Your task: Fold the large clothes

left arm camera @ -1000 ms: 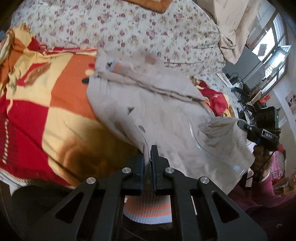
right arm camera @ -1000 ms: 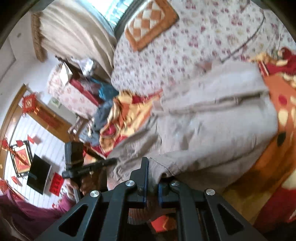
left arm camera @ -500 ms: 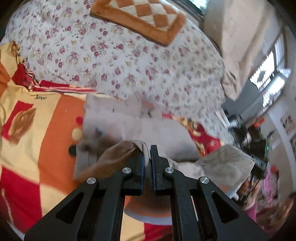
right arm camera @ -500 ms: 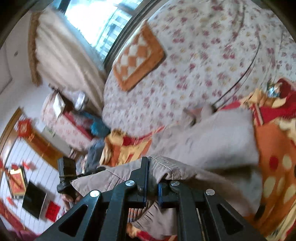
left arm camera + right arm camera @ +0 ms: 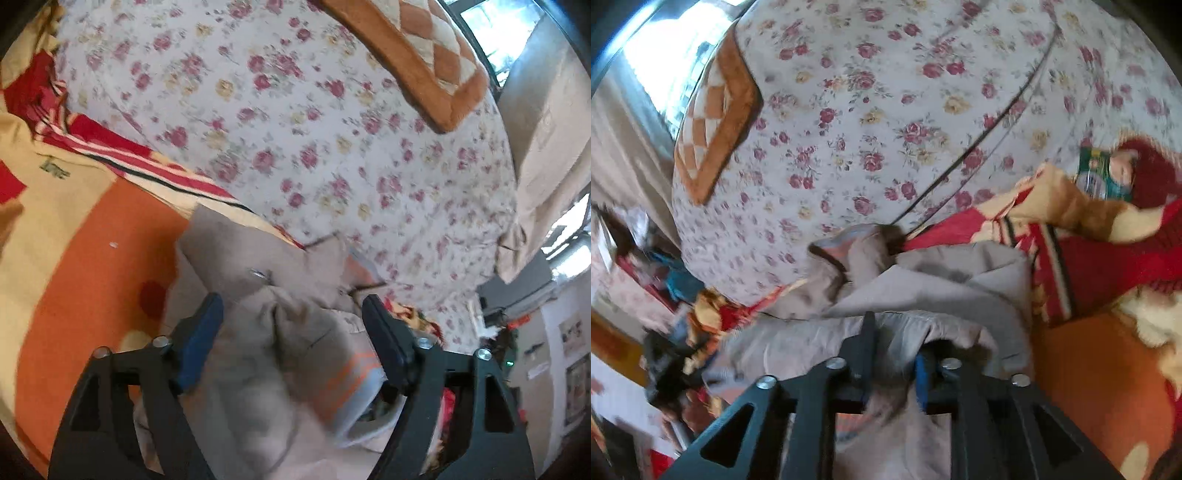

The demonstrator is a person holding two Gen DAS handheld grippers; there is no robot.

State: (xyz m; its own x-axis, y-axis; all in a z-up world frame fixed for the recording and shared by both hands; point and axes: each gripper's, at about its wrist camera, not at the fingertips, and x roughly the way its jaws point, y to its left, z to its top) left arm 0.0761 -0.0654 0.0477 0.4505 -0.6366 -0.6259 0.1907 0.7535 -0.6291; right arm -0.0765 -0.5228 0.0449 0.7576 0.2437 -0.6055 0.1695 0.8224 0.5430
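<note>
**Both tongs letting go over the folded jacket**

Left gripper (image 5: 291, 314) first: a second ago it was pinched tight on the beige hem, and now its jaws are spread wide and opening, blue pads clear of the cloth, with the beige jacket (image 5: 258, 332) bunched loose between them. Over to the right gripper (image 5: 895, 347): it was clamped shut too, and now its jaws are parting, only a narrow gap so far, a fold of jacket (image 5: 923, 288) between the pads; whether they press it I can't tell through the blur.

The garment has changed a lot. It lay spread out flat a second ago; now its near edge is carried over onto itself, a doubled heap low in the centre of both views. Its orange-striped lining (image 5: 354, 373) shows at lower right in the left view. Its long axis I cannot tell.

It lies on the orange, red and cream blanket (image 5: 92, 258), beside the floral bedsheet (image 5: 314, 147). A checked orange cushion (image 5: 424, 55) sits at upper right.
</note>
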